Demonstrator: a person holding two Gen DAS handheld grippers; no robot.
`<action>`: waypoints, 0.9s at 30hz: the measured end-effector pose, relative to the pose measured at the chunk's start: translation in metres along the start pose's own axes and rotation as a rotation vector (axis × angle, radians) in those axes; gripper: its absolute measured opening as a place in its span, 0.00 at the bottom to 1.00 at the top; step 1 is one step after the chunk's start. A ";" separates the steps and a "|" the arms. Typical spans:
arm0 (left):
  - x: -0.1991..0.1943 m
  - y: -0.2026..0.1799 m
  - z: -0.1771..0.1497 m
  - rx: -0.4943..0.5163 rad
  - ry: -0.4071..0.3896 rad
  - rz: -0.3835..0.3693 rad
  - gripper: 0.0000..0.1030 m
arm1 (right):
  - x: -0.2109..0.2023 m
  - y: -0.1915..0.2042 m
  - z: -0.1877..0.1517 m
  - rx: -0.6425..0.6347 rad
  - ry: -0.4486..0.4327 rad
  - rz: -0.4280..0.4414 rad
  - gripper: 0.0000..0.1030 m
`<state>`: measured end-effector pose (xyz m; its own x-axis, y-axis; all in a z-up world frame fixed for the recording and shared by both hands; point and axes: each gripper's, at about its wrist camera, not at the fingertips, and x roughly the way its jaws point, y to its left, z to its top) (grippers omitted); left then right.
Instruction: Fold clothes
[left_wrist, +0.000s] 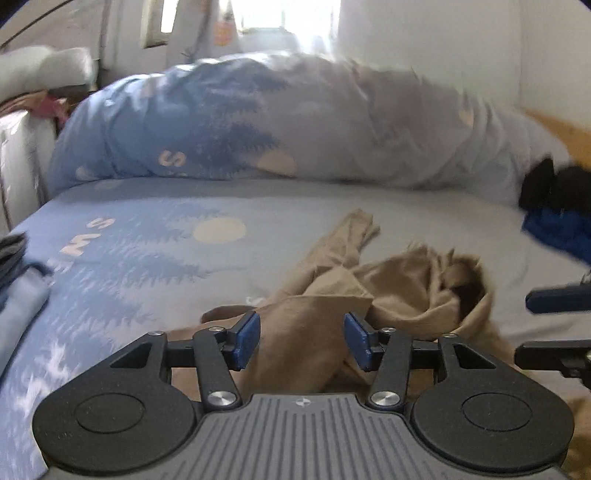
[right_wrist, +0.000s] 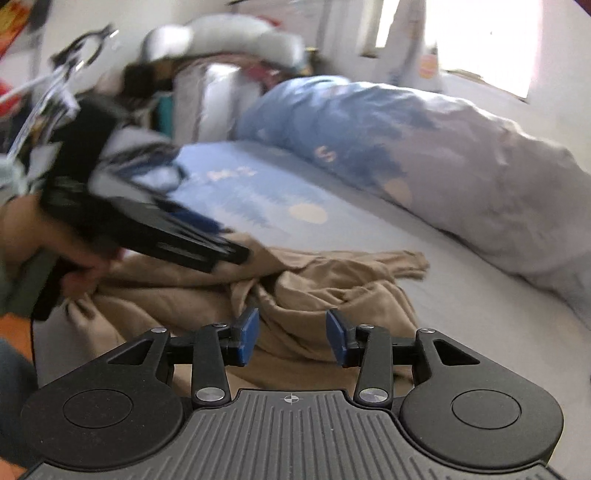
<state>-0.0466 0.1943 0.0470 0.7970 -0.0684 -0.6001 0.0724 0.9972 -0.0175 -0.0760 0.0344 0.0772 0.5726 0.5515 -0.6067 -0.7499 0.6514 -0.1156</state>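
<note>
Left hand-held gripper (left_wrist: 301, 341) up close in its own view: blue pads partly apart, nothing clamped, tan cloth showing through the gap but no pad visibly pressing on it. Right hand-held gripper (right_wrist: 291, 339) is the same: jaws partly spread, empty, poised over cloth.

Task item: crumpled tan soft-knit garment (left_wrist: 332, 295), lying bunched on the bed with the blue forest-print sheet (left_wrist: 147, 236). It sits directly ahead of and below both tools. One narrow limb, sleeve or leg (can't tell which), trails away toward the rumpled blue-and-grey printed duvet (left_wrist: 258, 118) along the far side. In the right wrist view the garment's long axis runs roughly left to right across the frame, thin end to the right (right_wrist: 406, 260).

Both tools are about equally near. The left one hangs over the bulk by the dark opening; the right one's fingers show at that view's right edge.

Judgement: next step is probably picking two edge points to spread it flat. Heavy motion blur, so contact is uncertain.
</note>
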 end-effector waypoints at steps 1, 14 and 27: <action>0.008 0.000 -0.001 0.011 0.018 0.006 0.28 | 0.005 0.002 0.002 -0.025 0.010 0.019 0.44; -0.043 0.101 -0.037 -0.396 -0.169 0.384 0.09 | 0.068 0.051 0.022 -0.099 0.058 0.085 0.45; -0.077 0.111 -0.037 -0.422 -0.246 0.502 0.09 | 0.104 0.066 0.019 -0.118 0.053 0.018 0.45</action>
<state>-0.1221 0.3115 0.0618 0.7895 0.4483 -0.4192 -0.5393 0.8327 -0.1252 -0.0592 0.1449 0.0213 0.5427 0.5323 -0.6497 -0.7954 0.5741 -0.1941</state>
